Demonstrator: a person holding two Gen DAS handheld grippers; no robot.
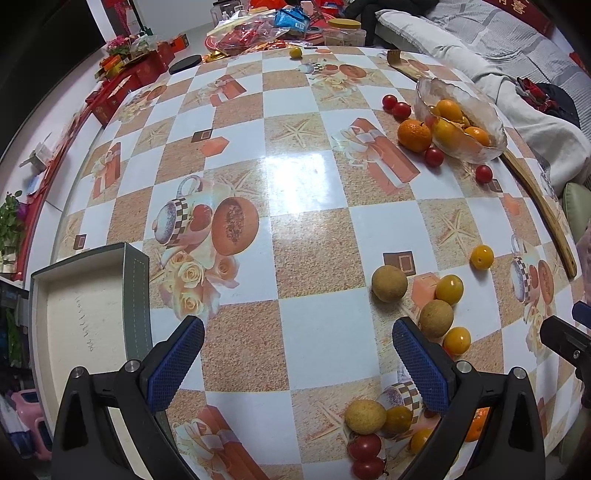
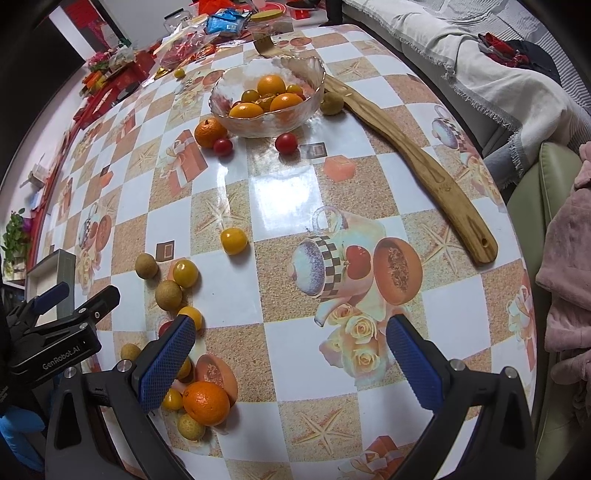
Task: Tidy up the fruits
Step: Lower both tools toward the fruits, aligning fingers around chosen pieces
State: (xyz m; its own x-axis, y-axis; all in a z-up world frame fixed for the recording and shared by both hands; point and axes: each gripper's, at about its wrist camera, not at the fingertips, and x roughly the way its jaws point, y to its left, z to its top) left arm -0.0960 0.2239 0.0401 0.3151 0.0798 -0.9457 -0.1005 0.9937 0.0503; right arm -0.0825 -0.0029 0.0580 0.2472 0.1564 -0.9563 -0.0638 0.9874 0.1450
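A glass bowl (image 2: 236,122) holding oranges and kumquats stands at the far side of the table; it also shows in the left wrist view (image 1: 480,151). A mandarin (image 2: 209,132) and cherry tomatoes (image 2: 286,143) lie beside it. Loose kumquats (image 2: 233,240), brown longans (image 2: 168,294) and an orange (image 2: 206,402) lie near the front edge. My left gripper (image 1: 298,354) is open and empty above the table, longans (image 1: 389,283) to its right. My right gripper (image 2: 290,356) is open and empty, the orange by its left finger.
A long wooden shoehorn (image 2: 424,158) lies right of the bowl. An open grey box (image 1: 88,317) sits at the left front. Red packages and snack bags (image 1: 258,29) crowd the far edge. A sofa with blankets (image 2: 498,74) borders the right side.
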